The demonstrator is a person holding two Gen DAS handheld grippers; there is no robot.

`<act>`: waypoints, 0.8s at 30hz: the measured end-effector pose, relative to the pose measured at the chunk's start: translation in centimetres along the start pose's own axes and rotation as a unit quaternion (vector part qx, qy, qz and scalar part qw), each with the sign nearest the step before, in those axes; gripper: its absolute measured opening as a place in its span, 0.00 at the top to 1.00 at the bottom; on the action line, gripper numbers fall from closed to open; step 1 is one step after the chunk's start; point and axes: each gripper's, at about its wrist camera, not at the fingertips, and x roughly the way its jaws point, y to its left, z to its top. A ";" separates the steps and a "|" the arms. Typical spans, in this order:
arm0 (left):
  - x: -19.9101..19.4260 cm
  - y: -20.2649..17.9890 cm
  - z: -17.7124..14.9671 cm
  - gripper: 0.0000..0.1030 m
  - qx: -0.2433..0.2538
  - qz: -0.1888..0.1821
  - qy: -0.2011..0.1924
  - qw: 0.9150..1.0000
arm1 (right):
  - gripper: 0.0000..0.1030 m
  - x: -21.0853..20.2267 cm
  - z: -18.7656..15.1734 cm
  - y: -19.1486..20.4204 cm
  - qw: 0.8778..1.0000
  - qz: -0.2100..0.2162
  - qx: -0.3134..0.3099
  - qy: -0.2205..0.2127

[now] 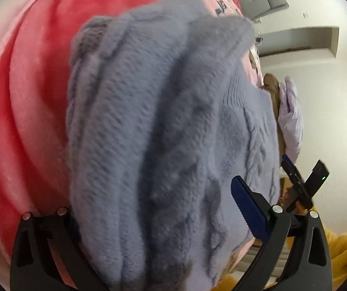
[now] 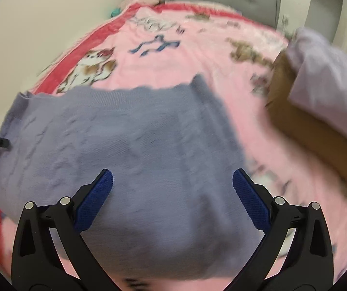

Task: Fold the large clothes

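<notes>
Currently my left gripper (image 1: 154, 220) is bunched full of the lavender cable-knit sweater (image 2: 125, 150) on the pink blanket (image 2: 173, 55), my right gripper (image 2: 172, 191) gapes above it, and dragging risks undoing the fold.

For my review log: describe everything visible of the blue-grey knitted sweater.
The sweater is a blue-grey, fuzzy cable knit with a ribbed hem. It lies on the pink blanket on the bed. In the left wrist view it bunches in thick folds between the left gripper's fingers. The right gripper is open above it.
</notes>
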 end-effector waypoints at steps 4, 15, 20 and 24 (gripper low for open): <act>-0.4 0.4 -0.2 0.05 -0.014 -0.002 -0.018 1.000 | 0.08 0.9 0.9 -4.4 1.000 0.005 0.020 0.022; 1.2 -2.1 -0.4 0.05 0.033 0.073 0.015 0.997 | 0.24 11.7 -1.0 -10.8 0.963 0.174 0.083 0.188; 0.4 -0.9 1.1 0.05 -0.029 0.030 -0.007 0.999 | 0.24 12.5 -1.3 -11.8 0.952 0.209 0.133 0.181; -1.1 -1.0 -0.1 0.05 0.007 0.051 -0.010 0.999 | 0.27 9.4 -0.1 -9.6 0.983 0.130 0.039 0.122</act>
